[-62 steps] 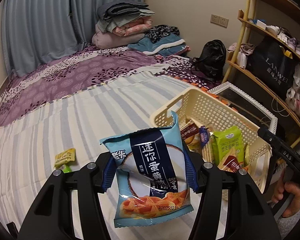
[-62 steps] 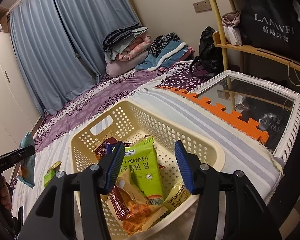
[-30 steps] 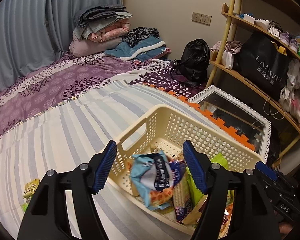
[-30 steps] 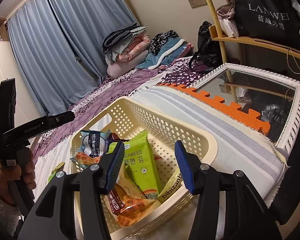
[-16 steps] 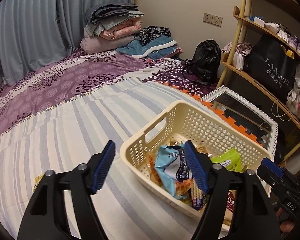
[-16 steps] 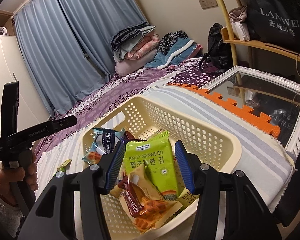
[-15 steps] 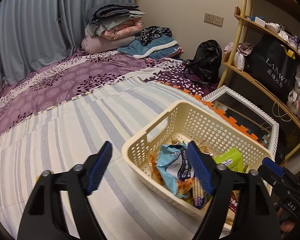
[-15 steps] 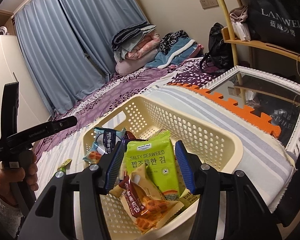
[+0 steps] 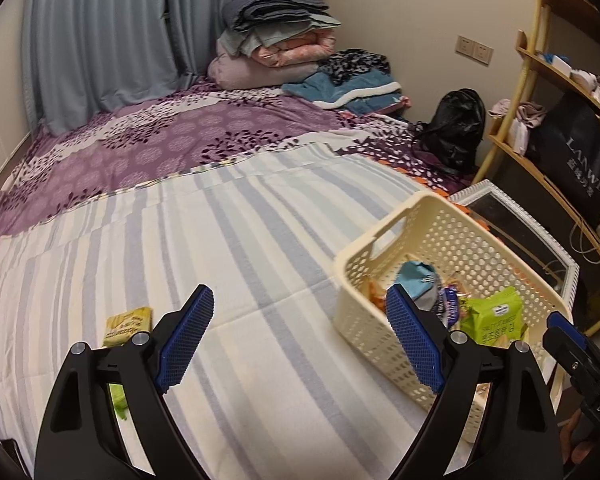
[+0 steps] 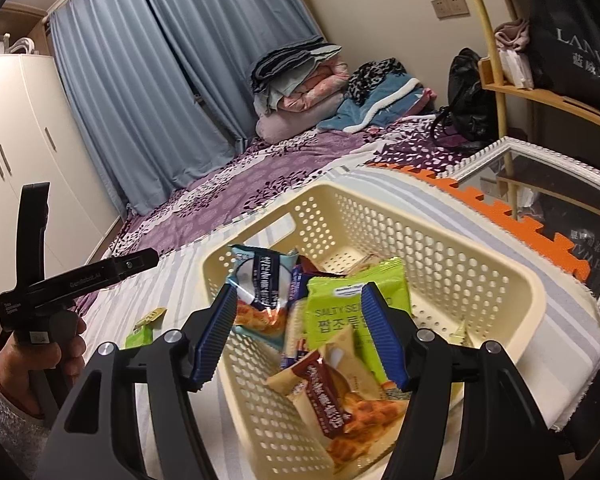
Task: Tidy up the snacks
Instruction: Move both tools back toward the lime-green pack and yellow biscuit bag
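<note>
A cream perforated basket stands on the striped bedsheet and holds several snack packs: a blue pack, a green seaweed pack and a brown pack. A yellow packet and a green packet lie on the sheet left of the basket. My left gripper is open and empty, over the sheet between the packets and the basket. My right gripper is open and empty above the basket's near side.
A framed mirror and an orange foam mat lie right of the basket. A wooden shelf with a black bag stands at the right. Folded bedding is piled at the bed's far end. A white wardrobe stands at the left.
My left gripper let go of the blue pack into the basket, then swung left away from it over the sheet. The right gripper has stayed open above the basket.
</note>
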The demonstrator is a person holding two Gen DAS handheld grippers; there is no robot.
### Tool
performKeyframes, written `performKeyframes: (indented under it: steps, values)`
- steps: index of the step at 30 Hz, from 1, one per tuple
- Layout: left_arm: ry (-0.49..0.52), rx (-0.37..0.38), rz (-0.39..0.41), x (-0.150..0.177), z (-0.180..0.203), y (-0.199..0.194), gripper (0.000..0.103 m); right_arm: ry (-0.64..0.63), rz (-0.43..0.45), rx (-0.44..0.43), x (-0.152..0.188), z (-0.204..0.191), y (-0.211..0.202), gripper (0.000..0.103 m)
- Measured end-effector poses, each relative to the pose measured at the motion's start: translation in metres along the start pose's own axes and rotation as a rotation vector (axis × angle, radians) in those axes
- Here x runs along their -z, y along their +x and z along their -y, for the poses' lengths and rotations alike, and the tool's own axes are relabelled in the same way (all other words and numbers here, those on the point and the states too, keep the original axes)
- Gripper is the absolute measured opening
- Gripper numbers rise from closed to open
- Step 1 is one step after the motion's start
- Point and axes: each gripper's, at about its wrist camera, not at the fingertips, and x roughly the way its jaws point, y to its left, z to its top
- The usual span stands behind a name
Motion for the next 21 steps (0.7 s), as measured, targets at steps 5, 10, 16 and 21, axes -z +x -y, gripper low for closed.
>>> performKeyframes:
  steps: [5, 10, 16, 21]
  values:
    - [-0.030, -0.047, 0.022, 0.008, -0.020, -0.011, 0.089, -0.037, -0.015, -0.032, 0.000, -0.017, 0.006, 0.065]
    - [-0.073, -0.070, 0.011, 0.019, -0.042, -0.016, 0.090, -0.063, -0.025, -0.071, 0.002, -0.037, 0.011, 0.069]
    - [-0.129, -0.096, 0.000, 0.033, -0.071, -0.021, 0.090, -0.138, -0.056, -0.106, 0.010, -0.069, 0.019, 0.072]
    - [-0.179, -0.119, -0.010, 0.045, -0.098, -0.024, 0.091, -0.178, -0.093, -0.153, 0.019, -0.095, 0.026, 0.072]
